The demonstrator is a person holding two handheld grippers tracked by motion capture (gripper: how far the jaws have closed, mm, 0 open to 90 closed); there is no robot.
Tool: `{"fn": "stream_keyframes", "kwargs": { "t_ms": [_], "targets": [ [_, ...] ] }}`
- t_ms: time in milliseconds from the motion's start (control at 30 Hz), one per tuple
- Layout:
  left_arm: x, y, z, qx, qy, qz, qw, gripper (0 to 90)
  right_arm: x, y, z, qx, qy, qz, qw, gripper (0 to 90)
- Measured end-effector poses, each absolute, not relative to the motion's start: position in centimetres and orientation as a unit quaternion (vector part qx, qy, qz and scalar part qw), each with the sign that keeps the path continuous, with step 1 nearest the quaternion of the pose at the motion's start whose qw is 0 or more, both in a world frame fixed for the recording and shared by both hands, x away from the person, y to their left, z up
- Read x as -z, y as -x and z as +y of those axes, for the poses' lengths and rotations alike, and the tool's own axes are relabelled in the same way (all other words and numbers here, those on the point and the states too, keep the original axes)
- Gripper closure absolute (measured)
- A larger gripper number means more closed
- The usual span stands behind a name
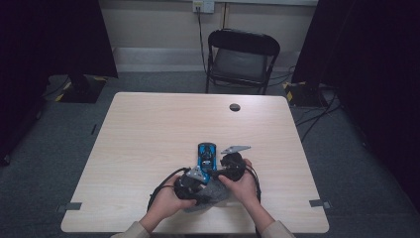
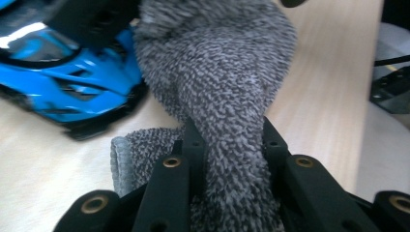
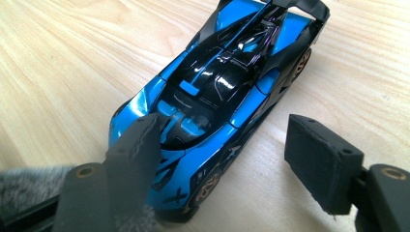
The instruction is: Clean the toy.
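- Wiping a blue toy car (image 1: 206, 155), parked near the middle of the tabletop (image 1: 148, 139), nose toward the person.
- Left claw (image 2: 227, 140) clamping tight on a grey fluffy cloth (image 2: 217, 72); cloth bunched between the jaws, free end draping against the car's side, likely so the pile does the rubbing.
- More cloth lying folded on the tabletop just beside the car, on the person's side.
- Right claw (image 3: 232, 150) standing open, jaws straddling the car's front end; one jaw over the car's nose, the other apart from the car's flank, pressing on nothing.
- Probably bracing to pin the car so it isn't rolling under the cloth.
- Both hands crowding the car's near end, left hand (image 1: 168, 198) just below it, right hand (image 1: 242, 181) just beside it.
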State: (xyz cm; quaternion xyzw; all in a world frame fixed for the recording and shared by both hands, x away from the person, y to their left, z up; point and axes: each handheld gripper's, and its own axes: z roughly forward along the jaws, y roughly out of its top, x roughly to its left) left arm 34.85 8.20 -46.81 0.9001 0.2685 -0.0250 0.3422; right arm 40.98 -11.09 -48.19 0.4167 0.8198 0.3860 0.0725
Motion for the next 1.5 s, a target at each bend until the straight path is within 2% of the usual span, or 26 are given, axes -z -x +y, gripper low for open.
{"fn": "stream_keyframes", "kwargs": {
  "t_ms": [367,533,700,867,1167,1233,1500],
  "targets": [
    [46.6,-35.6,13.4,0.005,-0.884,0.328,0.332,72.3,48.3,-41.0,-11.2,-0.391,-0.419,0.816,0.073,29.1],
    [46.3,-35.5,14.6,0.003,-0.88,0.337,0.336,72.4,48.2,-41.0,-11.1,-0.388,-0.418,0.818,0.075,29.0],
    [45.6,-34.5,13.5,0.015,-0.884,0.309,0.349,72.3,48.2,-41.0,-11.1,-0.386,-0.422,0.818,0.066,28.4],
    [45.5,-33.8,11.3,0.024,-0.894,0.278,0.35,72.3,47.3,-41.5,-10.8,-0.402,-0.422,0.809,0.08,24.5],
    [46.7,-34.5,8.6,0.036,-0.898,0.265,0.348,72.2,47.3,-43.0,-8.9,-0.391,-0.416,0.816,0.091,28.1],
    [46.9,-34.8,8.6,0.038,-0.896,0.272,0.35,72.1,47.4,-43.1,-8.8,-0.384,-0.417,0.819,0.091,26.1],
    [46.7,-34.8,10.6,0.019,-0.895,0.29,0.339,72.1,47.1,-43.3,-8.4,-0.372,-0.413,0.825,0.099,28.7]
  ]
}}
